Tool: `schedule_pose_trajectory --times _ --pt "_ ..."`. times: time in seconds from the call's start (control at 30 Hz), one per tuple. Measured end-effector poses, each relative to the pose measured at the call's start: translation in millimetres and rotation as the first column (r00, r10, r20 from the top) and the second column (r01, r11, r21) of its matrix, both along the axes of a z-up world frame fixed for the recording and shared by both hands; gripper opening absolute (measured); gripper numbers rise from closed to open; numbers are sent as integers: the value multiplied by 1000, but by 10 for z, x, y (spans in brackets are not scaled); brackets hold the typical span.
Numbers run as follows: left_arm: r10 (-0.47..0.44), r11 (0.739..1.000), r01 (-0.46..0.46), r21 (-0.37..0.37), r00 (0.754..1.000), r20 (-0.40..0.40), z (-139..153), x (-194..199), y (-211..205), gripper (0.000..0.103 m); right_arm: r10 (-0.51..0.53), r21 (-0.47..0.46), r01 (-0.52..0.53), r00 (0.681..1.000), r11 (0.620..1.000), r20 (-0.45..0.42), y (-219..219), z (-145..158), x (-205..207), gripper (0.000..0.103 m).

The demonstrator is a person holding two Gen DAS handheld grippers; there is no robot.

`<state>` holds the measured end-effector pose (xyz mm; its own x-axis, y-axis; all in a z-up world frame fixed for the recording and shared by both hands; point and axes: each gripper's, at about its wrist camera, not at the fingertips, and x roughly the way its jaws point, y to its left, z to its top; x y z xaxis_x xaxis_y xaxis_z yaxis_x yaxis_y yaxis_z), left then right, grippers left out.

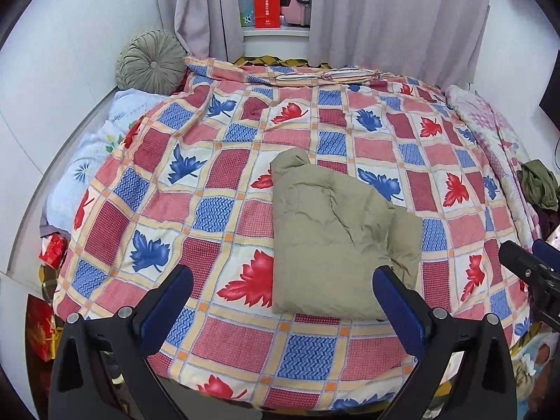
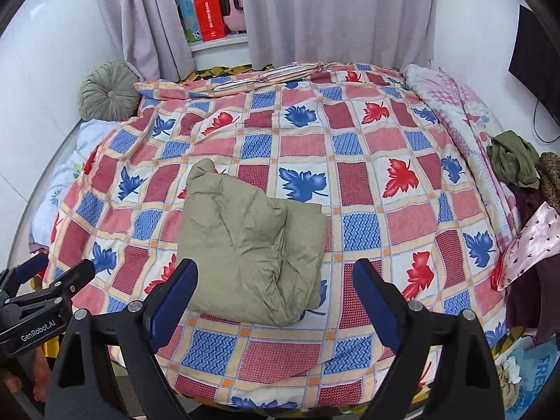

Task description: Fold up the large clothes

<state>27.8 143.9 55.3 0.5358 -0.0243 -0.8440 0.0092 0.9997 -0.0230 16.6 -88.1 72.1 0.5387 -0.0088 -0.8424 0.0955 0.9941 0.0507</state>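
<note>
A khaki padded garment (image 1: 332,234) lies folded into a compact bundle on the leaf-patterned quilt (image 1: 217,182), near the bed's front edge. It also shows in the right wrist view (image 2: 248,241). My left gripper (image 1: 283,273) is open and empty, held back from the bundle's near edge, its right finger in front of the bundle's corner. My right gripper (image 2: 274,266) is open and empty, just short of the bundle's near edge. The right gripper's tip shows at the left wrist view's right edge (image 1: 525,262), and the left gripper shows at the right wrist view's lower left (image 2: 45,280).
The quilt (image 2: 367,182) covers the bed. A round green cushion (image 1: 152,61) sits at the far left by the wall. A pile of other clothes (image 2: 518,164) lies along the right edge. Grey curtains (image 2: 336,14) and a shelf with a red box (image 2: 210,15) stand behind.
</note>
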Motion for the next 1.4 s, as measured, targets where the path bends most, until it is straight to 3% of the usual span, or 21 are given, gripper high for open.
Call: schedule_pose_trajectory --times 1.4 --pt "2 1000 -2 1 1000 -1 4 -26 -15 103 0 0 0 1000 1000 -4 -6 5 12 92"
